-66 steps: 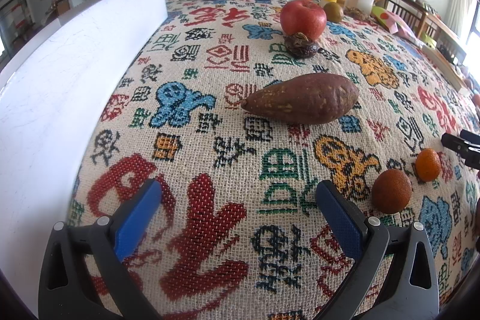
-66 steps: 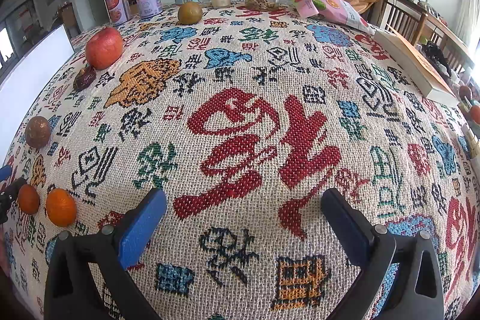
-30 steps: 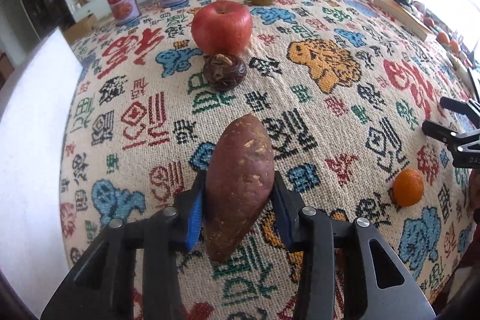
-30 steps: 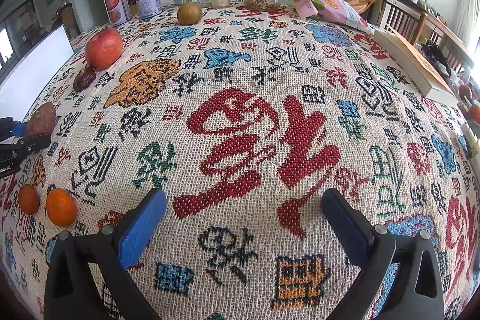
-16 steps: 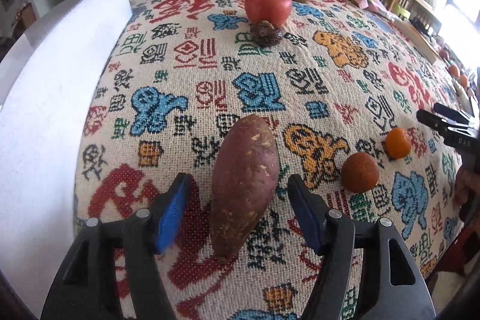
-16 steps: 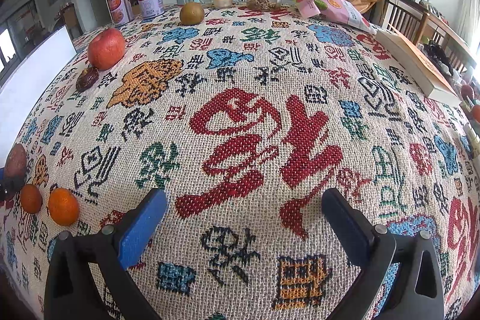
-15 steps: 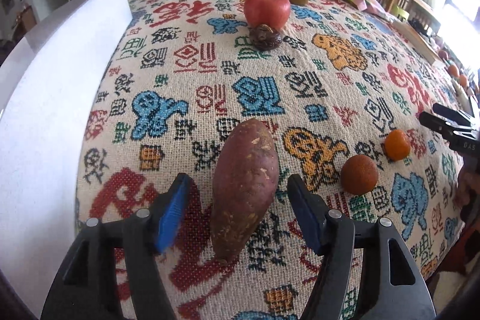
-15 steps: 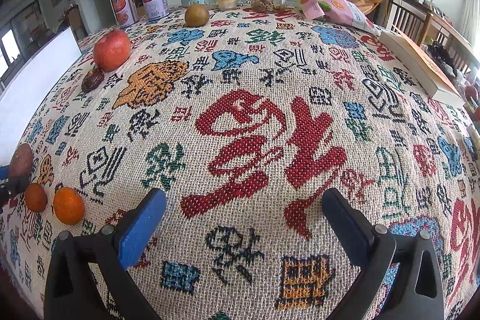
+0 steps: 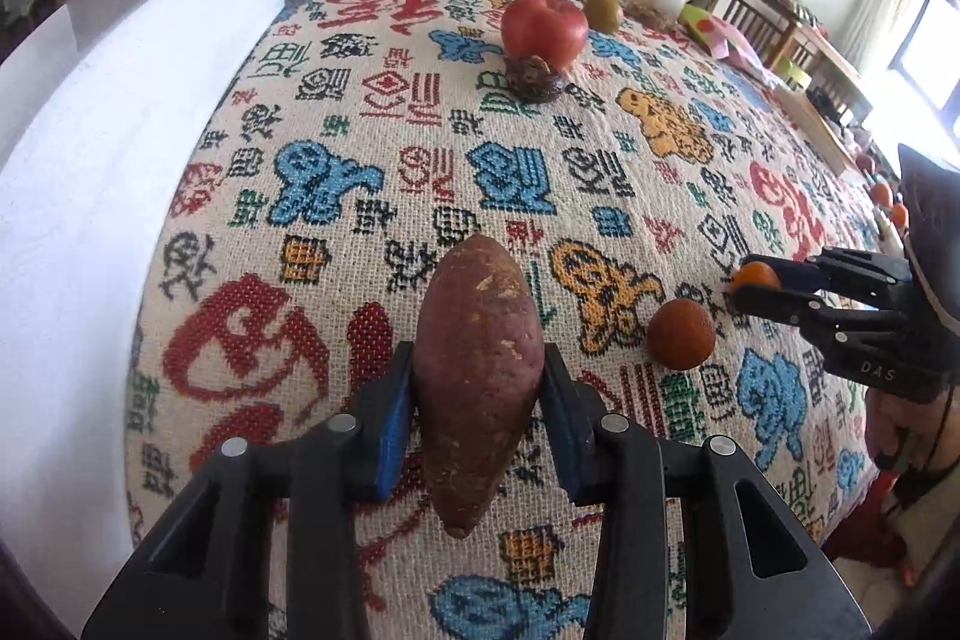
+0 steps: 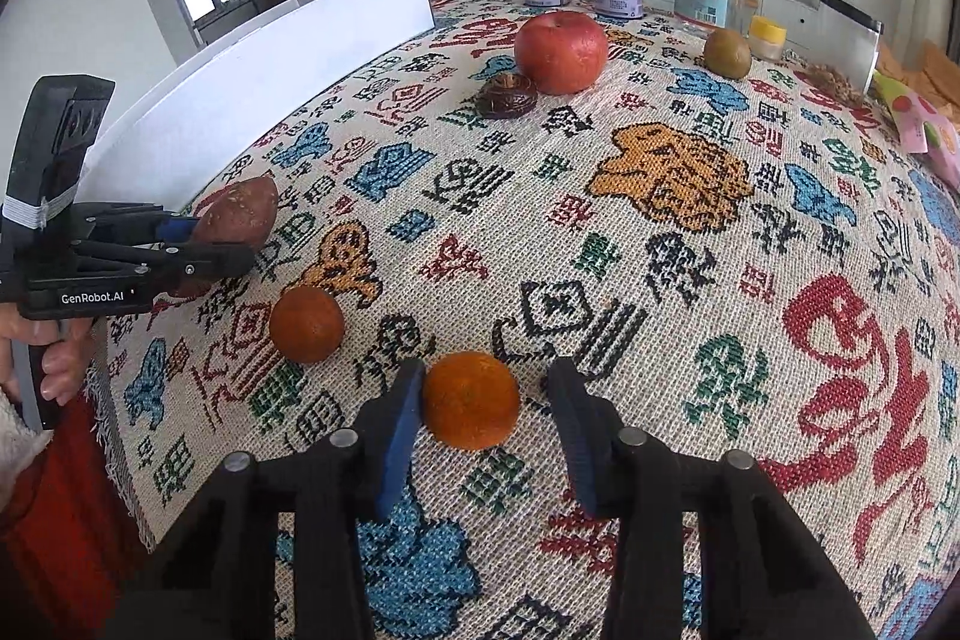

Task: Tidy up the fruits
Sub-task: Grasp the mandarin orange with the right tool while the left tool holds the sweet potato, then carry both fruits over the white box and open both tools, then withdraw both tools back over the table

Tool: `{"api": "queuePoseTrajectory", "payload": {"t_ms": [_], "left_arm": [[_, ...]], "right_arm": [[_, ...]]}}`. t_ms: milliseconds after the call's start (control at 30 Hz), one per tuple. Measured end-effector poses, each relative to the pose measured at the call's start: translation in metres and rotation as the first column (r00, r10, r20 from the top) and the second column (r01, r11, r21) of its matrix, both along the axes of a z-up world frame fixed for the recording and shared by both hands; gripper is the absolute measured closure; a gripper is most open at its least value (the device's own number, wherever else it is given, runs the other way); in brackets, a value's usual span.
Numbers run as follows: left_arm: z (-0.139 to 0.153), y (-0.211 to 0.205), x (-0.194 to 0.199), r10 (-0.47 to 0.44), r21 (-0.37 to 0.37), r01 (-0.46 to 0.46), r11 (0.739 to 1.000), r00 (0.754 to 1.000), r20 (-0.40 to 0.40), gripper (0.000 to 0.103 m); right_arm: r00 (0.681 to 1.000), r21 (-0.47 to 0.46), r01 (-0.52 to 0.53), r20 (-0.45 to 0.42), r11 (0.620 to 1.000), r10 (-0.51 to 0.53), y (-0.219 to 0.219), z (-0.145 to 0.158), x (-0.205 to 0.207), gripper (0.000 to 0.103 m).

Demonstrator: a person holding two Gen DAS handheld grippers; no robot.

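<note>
Left gripper now pinches the sweet potato across its middle, both blue pads pressed to its flanks. Half a second ago the fingers stood spread on either side of it without touching — so the grasp has just closed. In the right wrist view the potato sits at the table's left edge, close to the white board; whether it is lifted off the cloth I cannot tell.

Right gripper has swung over from bare cloth to the near orange. Its fingers stand spread around the fruit: left pad touching or nearly so, right pad clearly apart. Not yet gripped. A second, duller orange lies just beside it, toward the left gripper.

Untouched at the far end: apple, with a dark wrinkled fruit against its front, and a kiwi further right.

Judgement: potato secured and ready to move; the orange pick is one closure away. Both arms are working in parallel, early in the sorting. No bin or tray visible, so the destination is unknown.
</note>
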State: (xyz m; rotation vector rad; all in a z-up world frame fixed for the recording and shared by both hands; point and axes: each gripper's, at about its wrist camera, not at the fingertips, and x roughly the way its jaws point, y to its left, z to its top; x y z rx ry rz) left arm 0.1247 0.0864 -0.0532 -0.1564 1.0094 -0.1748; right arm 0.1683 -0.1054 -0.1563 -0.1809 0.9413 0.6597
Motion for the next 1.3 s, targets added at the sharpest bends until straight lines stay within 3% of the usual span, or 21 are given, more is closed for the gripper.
{"api": "queuePoseTrajectory", "payload": {"t_ms": [100, 200, 300, 367, 533, 633, 767, 800, 867, 900, 967, 1000, 1100, 1133, 1167, 1300], "left_arm": [[0.033, 0.016, -0.016, 0.033, -0.131, -0.028, 0.991, 0.999, 0.039, 0.063], [0.081, 0.044, -0.032, 0.092, -0.240, -0.064, 0.969, 0.990, 0.107, 0.063], [0.121, 0.087, -0.044, 0.199, -0.232, -0.156, 0.960, 0.964, 0.178, 0.063], [0.133, 0.121, -0.047, 0.283, -0.201, -0.244, 0.949, 0.939, 0.194, 0.063], [0.106, 0.209, -0.049, 0.501, -0.127, -0.488, 0.864, 0.860, 0.097, 0.063], [0.077, 0.237, -0.048, 0.565, -0.066, -0.562, 0.824, 0.824, 0.034, 0.063], [0.054, 0.247, -0.049, 0.602, -0.024, -0.601, 0.799, 0.799, 0.004, 0.061], [0.055, 0.246, -0.051, 0.611, -0.016, -0.611, 0.792, 0.791, 0.021, 0.055], [0.062, 0.244, -0.052, 0.613, -0.028, -0.613, 0.790, 0.787, 0.063, 0.037], [0.069, 0.241, -0.052, 0.614, -0.035, -0.614, 0.789, 0.784, 0.090, 0.027], [0.082, 0.231, -0.056, 0.597, -0.048, -0.597, 0.801, 0.790, 0.140, 0.020], [0.087, 0.222, -0.055, 0.581, -0.057, -0.580, 0.813, 0.799, 0.155, 0.019], [0.102, 0.185, -0.052, 0.493, -0.097, -0.484, 0.870, 0.847, 0.199, 0.017], [0.104, 0.169, -0.052, 0.458, -0.107, -0.446, 0.889, 0.864, 0.209, 0.014], [0.104, 0.151, -0.051, 0.420, -0.115, -0.404, 0.908, 0.881, 0.218, 0.012], [0.082, 0.070, -0.040, 0.231, -0.113, -0.211, 0.971, 0.951, 0.206, 0.007]], "right_arm": [[1.000, 0.012, 0.022, -0.008, 1.000, -0.022, -0.002, 0.018, -0.001, 0.074], [1.000, 0.082, 0.021, 0.006, 0.996, -0.021, 0.009, 0.061, -0.003, 0.074], [0.997, 0.159, -0.066, 0.050, 0.985, 0.059, 0.053, 0.112, -0.007, 0.074], [0.987, 0.199, -0.152, 0.075, 0.968, 0.140, 0.099, 0.139, -0.013, 0.074], [0.950, 0.261, -0.309, 0.035, 0.914, 0.311, 0.225, 0.159, -0.024, 0.074], [0.936, 0.190, -0.351, 0.029, 0.917, 0.352, 0.290, 0.148, -0.022, 0.074], [0.944, 0.104, -0.326, -0.005, 0.939, 0.329, 0.347, 0.126, -0.005, 0.072], [0.949, 0.093, -0.311, -0.016, 0.946, 0.314, 0.354, 0.123, 0.000, 0.071], [0.961, 0.094, -0.274, -0.017, 0.957, 0.277, 0.355, 0.124, 0.007, 0.049], [0.968, 0.111, -0.250, -0.001, 0.962, 0.252, 0.348, 0.128, 0.009, 0.043], [0.976, 0.168, -0.217, 0.044, 0.962, 0.213, 0.324, 0.142, 0.009, 0.029], [0.980, 0.185, -0.196, 0.069, 0.963, 0.186, 0.306, 0.149, 0.014, 0.027], [0.986, 0.227, -0.142, 0.122, 0.963, 0.116, 0.251, 0.166, 0.015, 0.019], [0.986, 0.232, -0.119, 0.143, 0.966, 0.087, 0.230, 0.167, 0.015, 0.010], [0.985, 0.226, -0.085, 0.166, 0.971, 0.047, 0.206, 0.166, 0.015, 0.003], [0.968, 0.132, 0.110, 0.209, 0.985, -0.136, 0.097, 0.132, 0.020, 0.001]]}}
